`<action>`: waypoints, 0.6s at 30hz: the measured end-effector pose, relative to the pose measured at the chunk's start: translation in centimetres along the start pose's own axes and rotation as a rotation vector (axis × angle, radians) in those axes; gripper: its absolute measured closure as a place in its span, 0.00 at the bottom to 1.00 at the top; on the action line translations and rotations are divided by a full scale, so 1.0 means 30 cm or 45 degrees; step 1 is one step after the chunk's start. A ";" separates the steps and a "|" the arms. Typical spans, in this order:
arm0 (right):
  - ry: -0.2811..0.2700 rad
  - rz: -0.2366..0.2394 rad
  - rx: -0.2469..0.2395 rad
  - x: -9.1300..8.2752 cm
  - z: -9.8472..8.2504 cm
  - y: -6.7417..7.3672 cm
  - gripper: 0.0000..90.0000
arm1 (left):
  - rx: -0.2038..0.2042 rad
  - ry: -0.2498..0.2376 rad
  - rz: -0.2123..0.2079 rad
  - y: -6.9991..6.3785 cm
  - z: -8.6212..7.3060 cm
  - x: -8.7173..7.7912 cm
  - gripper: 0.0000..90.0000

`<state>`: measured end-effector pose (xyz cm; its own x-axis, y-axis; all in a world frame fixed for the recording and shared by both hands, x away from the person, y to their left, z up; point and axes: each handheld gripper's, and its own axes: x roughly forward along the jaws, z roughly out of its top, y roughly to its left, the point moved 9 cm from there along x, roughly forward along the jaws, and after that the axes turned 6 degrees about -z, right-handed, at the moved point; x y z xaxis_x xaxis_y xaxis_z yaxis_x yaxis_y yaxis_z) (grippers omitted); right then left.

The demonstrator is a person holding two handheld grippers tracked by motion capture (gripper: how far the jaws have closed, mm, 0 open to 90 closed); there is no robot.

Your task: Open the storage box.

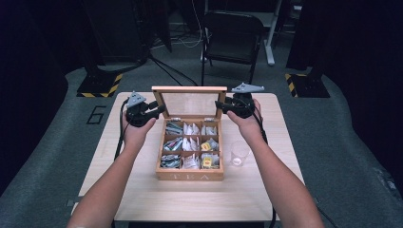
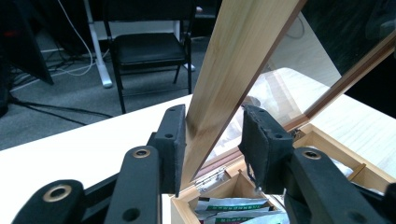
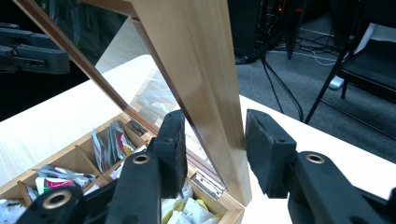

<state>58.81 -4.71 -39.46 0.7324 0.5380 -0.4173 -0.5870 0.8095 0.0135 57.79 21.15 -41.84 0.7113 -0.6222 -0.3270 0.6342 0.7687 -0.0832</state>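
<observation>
Black jaws of the left gripper (image 2: 212, 144) straddle the left side rail of the wooden lid (image 1: 189, 89), one pad against the wood, the other seemingly a hair off it (the angle makes contact hard to judge). Across the tea box (image 1: 190, 175), the right gripper (image 3: 212, 151) brackets the right rail: its left pad sits close, its right pad clearly stands apart, so no firm grip there. Each gripper is narrowed around its rail, and the lid stands upright on its hinges at the back of the box, mid-table (image 1: 142, 190).

To move the lid well, I judge both hands should pinch at matching heights and swing together, so the hinges are not twisted.

Counted: one box with nine compartments of tea bags, two grippers, one clear glass (image 1: 239, 153) right of the box.
</observation>
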 end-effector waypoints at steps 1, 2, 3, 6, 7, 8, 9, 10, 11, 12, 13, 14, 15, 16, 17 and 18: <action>0.000 0.000 0.000 0.000 0.000 0.000 0.65 | -0.002 -0.006 0.001 -0.001 0.005 0.002 0.66; -0.001 0.001 0.001 0.000 0.000 -0.001 0.65 | 0.005 -0.009 0.009 0.000 0.012 0.004 0.66; -0.001 0.001 0.002 0.001 0.001 -0.001 0.65 | 0.007 -0.003 0.011 0.000 0.015 0.002 0.67; -0.008 -0.002 -0.002 0.003 0.002 -0.004 0.65 | 0.015 0.004 0.021 0.002 0.024 0.006 0.68; -0.007 -0.003 0.002 0.004 0.002 -0.004 0.66 | 0.019 0.001 0.025 0.003 0.026 0.007 0.68; -0.008 -0.002 0.002 0.006 0.003 -0.006 0.66 | 0.017 -0.002 0.026 0.004 0.026 0.008 0.69; -0.006 -0.001 0.008 0.007 0.003 -0.008 0.66 | 0.019 -0.001 0.025 0.005 0.026 0.008 0.69; -0.004 0.000 0.019 0.008 0.002 -0.008 0.66 | 0.015 0.000 0.023 0.006 0.026 0.008 0.69; -0.002 0.000 0.015 0.010 0.001 -0.011 0.66 | 0.012 -0.002 0.023 0.006 0.026 0.010 0.69; 0.012 -0.002 0.026 0.019 -0.005 -0.015 0.63 | 0.011 -0.010 0.027 0.008 0.027 0.012 0.69; 0.012 -0.002 0.026 0.019 -0.005 -0.015 0.63 | 0.009 -0.011 0.027 0.009 0.027 0.013 0.69; 0.026 -0.004 0.040 0.025 -0.012 -0.018 0.60 | 0.004 -0.014 0.026 0.011 0.028 0.015 0.69; 0.038 -0.009 0.044 0.032 -0.018 -0.022 0.59 | 0.002 -0.005 0.022 0.013 0.027 0.015 0.69; 0.044 -0.014 0.040 0.037 -0.024 -0.026 0.59 | -0.010 -0.006 0.022 0.013 0.029 0.017 0.69; 0.047 -0.016 0.043 0.042 -0.029 -0.030 0.58 | -0.008 0.008 0.025 0.016 0.031 0.017 0.69; 0.053 -0.015 0.044 0.048 -0.034 -0.033 0.58 | -0.010 0.006 0.030 0.017 0.035 0.021 0.69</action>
<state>60.09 -4.97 -40.99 0.7238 0.5188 -0.4549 -0.5656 0.8237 0.0395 58.89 21.00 -41.09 0.7247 -0.6031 -0.3331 0.6148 0.7843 -0.0825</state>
